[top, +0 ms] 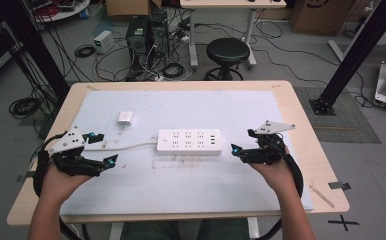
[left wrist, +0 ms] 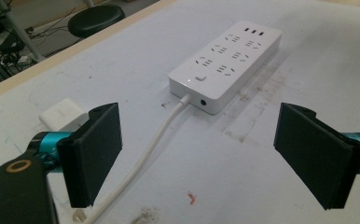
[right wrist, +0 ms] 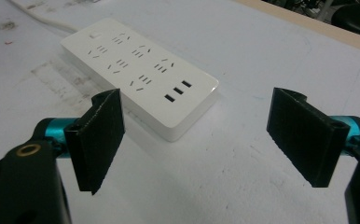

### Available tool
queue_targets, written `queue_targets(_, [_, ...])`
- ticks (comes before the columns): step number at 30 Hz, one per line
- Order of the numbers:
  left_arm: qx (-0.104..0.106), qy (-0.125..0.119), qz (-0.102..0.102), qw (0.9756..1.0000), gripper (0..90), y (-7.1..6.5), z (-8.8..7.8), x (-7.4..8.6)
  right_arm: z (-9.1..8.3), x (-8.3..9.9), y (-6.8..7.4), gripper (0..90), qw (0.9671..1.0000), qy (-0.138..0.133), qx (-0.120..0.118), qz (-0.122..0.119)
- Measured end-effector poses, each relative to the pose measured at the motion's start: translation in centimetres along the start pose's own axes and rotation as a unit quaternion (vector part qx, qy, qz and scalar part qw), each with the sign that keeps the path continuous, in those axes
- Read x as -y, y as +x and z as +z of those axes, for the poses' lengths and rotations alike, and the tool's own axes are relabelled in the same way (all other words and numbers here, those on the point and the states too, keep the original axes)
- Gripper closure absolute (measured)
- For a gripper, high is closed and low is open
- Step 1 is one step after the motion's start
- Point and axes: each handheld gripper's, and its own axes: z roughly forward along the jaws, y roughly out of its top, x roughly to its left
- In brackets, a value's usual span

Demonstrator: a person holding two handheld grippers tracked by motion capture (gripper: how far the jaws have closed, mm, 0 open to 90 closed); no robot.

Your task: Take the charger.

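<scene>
Lying btwn grippers: power strip (top: pixel 189 141), charger (top: pixel 125 119) nearby.

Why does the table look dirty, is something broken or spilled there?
Nothing looks broken. The white power strip lies flat and whole, and the small white charger sits beside its cord. The white table cover has brownish scuffs in front of the strip and a tiny red mark.
</scene>
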Motion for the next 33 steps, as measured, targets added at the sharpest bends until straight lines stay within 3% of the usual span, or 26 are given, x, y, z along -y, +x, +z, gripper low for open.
queue_targets(8, [-0.024, 0.007, -0.013, 0.9996, 15.3, 1.2, 1.3, -0.4, 0.5, -0.1, -0.1, 19.4, 1.0000, 0.006, -0.007, -0.001])
queue_targets(10, [-0.045, 0.007, -0.031, 0.9985, 15.3, 2.1, 2.0, -0.7, 0.5, -0.1, -0.3, 19.4, 1.0000, 0.003, -0.003, 0.000])
queue_targets(11, [-0.045, 0.007, -0.031, 0.9985, 15.3, 2.1, 2.0, -0.7, 0.5, -0.1, -0.4, 19.4, 1.0000, 0.005, -0.002, 0.001])
queue_targets(13, [-0.064, 0.021, -0.041, 0.9969, 15.3, 2.8, 2.7, -1.0, 0.6, -0.1, -0.6, 19.4, 1.0000, 0.006, 0.005, 0.001])
queue_targets(19, [-0.117, 0.052, -0.080, 0.9886, 15.3, 5.3, 5.3, -1.3, 0.8, 0.0, -0.5, 19.4, 0.9999, 0.008, 0.011, 0.003])
queue_targets(23, [-0.148, 0.060, -0.113, 0.9807, 15.3, 6.5, 7.9, -1.1, 1.0, 0.1, -0.2, 19.4, 0.9997, 0.006, 0.022, 0.005])
queue_targets(26, [-0.158, 0.064, -0.128, 0.9770, 16.3, 7.3, 9.8, -0.9, 1.1, 0.3, 0.1, 19.4, 0.9994, 0.011, 0.031, 0.008])
queue_targets(27, [-0.163, 0.079, -0.129, 0.9750, 16.3, 7.9, 10.9, -1.0, 1.2, 0.3, 0.2, 19.4, 0.9993, 0.012, 0.035, 0.007])
queue_targets(29, [-0.163, 0.085, -0.131, 0.9741, 16.3, 8.1, 11.5, -1.1, 1.3, 0.4, 0.2, 19.4, 0.9993, 0.011, 0.036, 0.006])
queue_targets(30, [-0.178, 0.093, -0.130, 0.9710, 16.3, 8.7, 12.5, -1.4, 1.3, 0.4, 0.3, 19.4, 0.9991, 0.011, 0.039, 0.009])
queue_targets(31, [-0.178, 0.093, -0.130, 0.9710, 16.3, 8.7, 12.5, -1.4, 1.3, 0.5, 0.3, 19.4, 0.9991, 0.012, 0.039, 0.010])
queue_targets(32, [-0.187, 0.080, -0.138, 0.9692, 16.6, 8.9, 13.0, -1.3, 1.3, 0.5, 0.3, 19.4, 0.9991, 0.011, 0.040, 0.009])
queue_targets(33, [-0.191, 0.083, -0.153, 0.9660, 16.6, 9.2, 13.4, -1.2, 1.3, 0.5, 0.3, 19.4, 0.9991, 0.011, 0.040, 0.009])
